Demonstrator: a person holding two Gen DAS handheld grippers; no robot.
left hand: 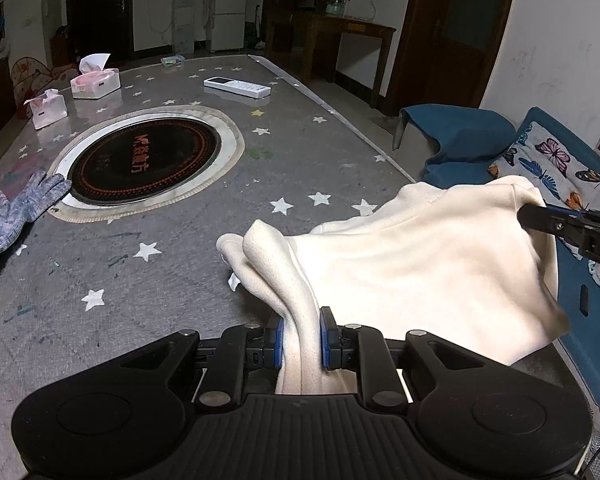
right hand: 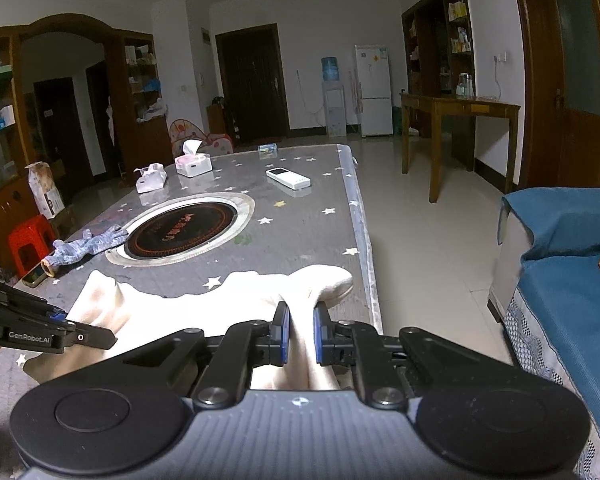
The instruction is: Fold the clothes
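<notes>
My left hand-held gripper (left hand: 301,336) is clamped down on a bunched edge of the cream garment (left hand: 420,256), blue pads (left hand: 327,340) squeezing a thick roll of cloth with more spilling forward past the tips. My right hand-held gripper (right hand: 300,334) is closed the same way on another bunch; from the left view its black fingers pinch the far upper corner, near the sofa (left hand: 572,168). The garment hangs as a slack sheet between the two, lifted at the near edge of the table (left hand: 180,264), with part of it sagging onto the table top and one flap drooping off the side. Judgement: this is the spread-and-lay step before the first fold. To do it well: pull the two grips apart until the span goes taut, no harder, since both grips hold wads rather than clean corners and may slip. Keep both at one height so the hem lies level. Carry it forward over open table, then lower the far edge first and drag back so the cloth lays flat without trapped creases. Stay short of the inset cooktop (left hand: 144,164) and the knitted glove (left hand: 16,212) to the left; remote (left hand: 237,87) and tissue boxes (left hand: 95,84) are well clear. Risk: the drooping flap folding under on touchdown. Can't tell which garment part each grip holds.
</notes>
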